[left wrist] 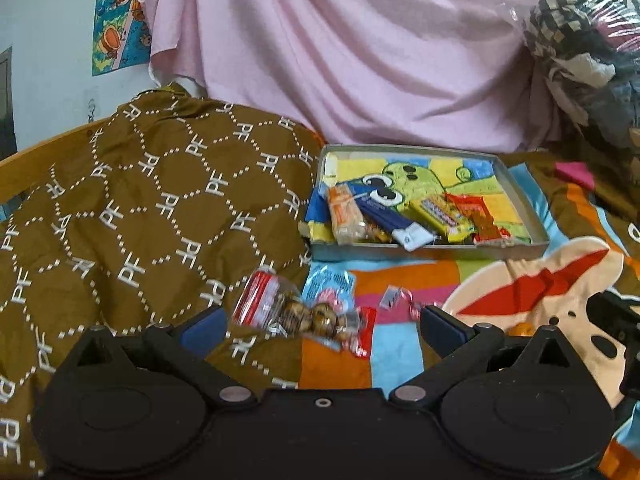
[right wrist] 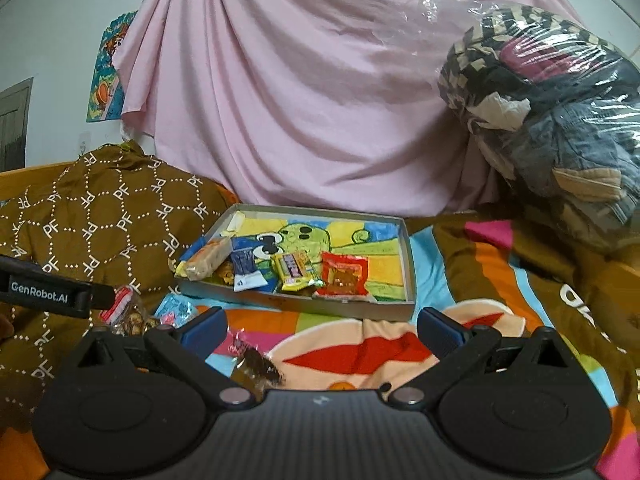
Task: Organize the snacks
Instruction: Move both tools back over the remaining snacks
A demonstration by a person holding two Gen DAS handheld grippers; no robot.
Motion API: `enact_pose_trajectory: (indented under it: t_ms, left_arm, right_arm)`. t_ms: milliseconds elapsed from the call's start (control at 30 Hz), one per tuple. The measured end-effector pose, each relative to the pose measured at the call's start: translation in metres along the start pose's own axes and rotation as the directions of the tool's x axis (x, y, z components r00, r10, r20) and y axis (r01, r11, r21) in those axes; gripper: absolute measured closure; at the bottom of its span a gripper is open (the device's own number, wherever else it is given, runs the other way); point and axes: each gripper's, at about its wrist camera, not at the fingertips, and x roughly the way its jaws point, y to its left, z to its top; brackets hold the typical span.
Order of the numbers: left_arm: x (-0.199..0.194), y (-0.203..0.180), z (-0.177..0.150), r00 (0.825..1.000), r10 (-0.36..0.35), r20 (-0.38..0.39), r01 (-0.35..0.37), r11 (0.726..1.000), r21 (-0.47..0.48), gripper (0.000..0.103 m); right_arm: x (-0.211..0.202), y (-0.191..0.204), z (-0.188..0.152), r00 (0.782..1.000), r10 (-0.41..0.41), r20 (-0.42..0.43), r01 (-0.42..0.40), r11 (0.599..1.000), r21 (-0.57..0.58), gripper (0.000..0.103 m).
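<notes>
Left wrist view: the left gripper (left wrist: 322, 322) has its fingers wide apart, empty, over a clear cookie packet (left wrist: 296, 312) at lower centre. The tray (left wrist: 520, 184) of snacks sits centre-right, bare at its far end.

Right wrist view: the right gripper (right wrist: 322, 326), fingers spread, hovers before the tray (right wrist: 406, 248); a blurred wrapper (right wrist: 256, 364) lies between them.
</notes>
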Motion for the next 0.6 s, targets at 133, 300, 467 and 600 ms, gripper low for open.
enact_pose_trajectory:
  t_ms: [133,300,467,600]
  left_arm:
    - [-0.008,0.000,-0.008,1.000,0.010,-0.018,-0.010,1.000,0.003,0.001]
    - [-0.015,-0.001,-0.020,0.998,0.023,-0.054,-0.022,1.000,0.019,0.001]
    - [-0.020,-0.003,-0.033,0.994,0.024,-0.104,-0.022,0.999,0.026,0.001]
    - [-0.021,-0.004,-0.040,0.990,0.021,-0.141,-0.019,1.000,0.016,0.001]
  right_arm:
    - [-0.008,-0.001,-0.006,1.000,-0.002,-0.022,0.002,1.000,0.008,0.000]
    - [-0.013,-0.003,-0.013,0.997,0.005,-0.079,-0.003,1.000,0.028,0.000]
    - [-0.011,-0.004,-0.024,0.984,0.034,-0.173,-0.025,0.998,0.055,0.000]
    - [-0.011,-0.003,-0.030,0.972,0.048,-0.230,-0.035,0.998,0.061,0.000]
